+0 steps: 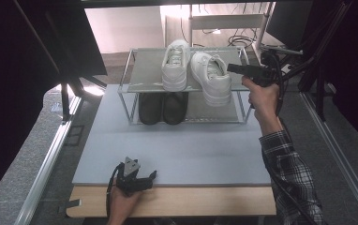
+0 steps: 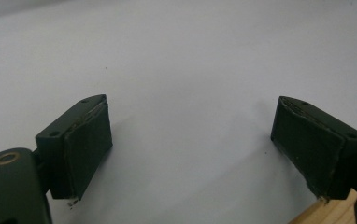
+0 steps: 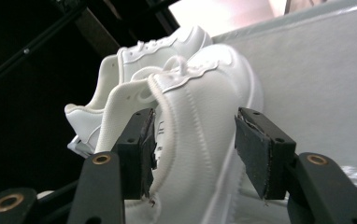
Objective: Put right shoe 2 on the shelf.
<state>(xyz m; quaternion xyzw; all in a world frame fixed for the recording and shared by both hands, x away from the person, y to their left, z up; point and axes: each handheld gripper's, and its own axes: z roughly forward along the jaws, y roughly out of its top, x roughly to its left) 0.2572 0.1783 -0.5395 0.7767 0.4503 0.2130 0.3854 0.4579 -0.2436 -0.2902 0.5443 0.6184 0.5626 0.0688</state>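
Note:
Two white sneakers stand on the top shelf of a metal shoe rack (image 1: 144, 75): the left one (image 1: 176, 65) and the right one (image 1: 212, 77). My right gripper (image 1: 231, 69) reaches the right sneaker from the right. In the right gripper view that sneaker (image 3: 200, 107) has its heel between the jaws of the right gripper (image 3: 193, 140), the left pad touching and the right pad a little off it; the gripper is open. The other sneaker (image 3: 134, 56) stands behind. Low over the grey mat (image 2: 181, 56), my left gripper (image 2: 190, 140) holds nothing and is open, near the front edge (image 1: 150, 178).
A pair of black shoes (image 1: 163, 108) sits on the rack's lower shelf. The grey mat (image 1: 191, 150) covers the table, and a wooden strip (image 1: 191, 201) runs along its front. Dark frames and cables stand at the back right.

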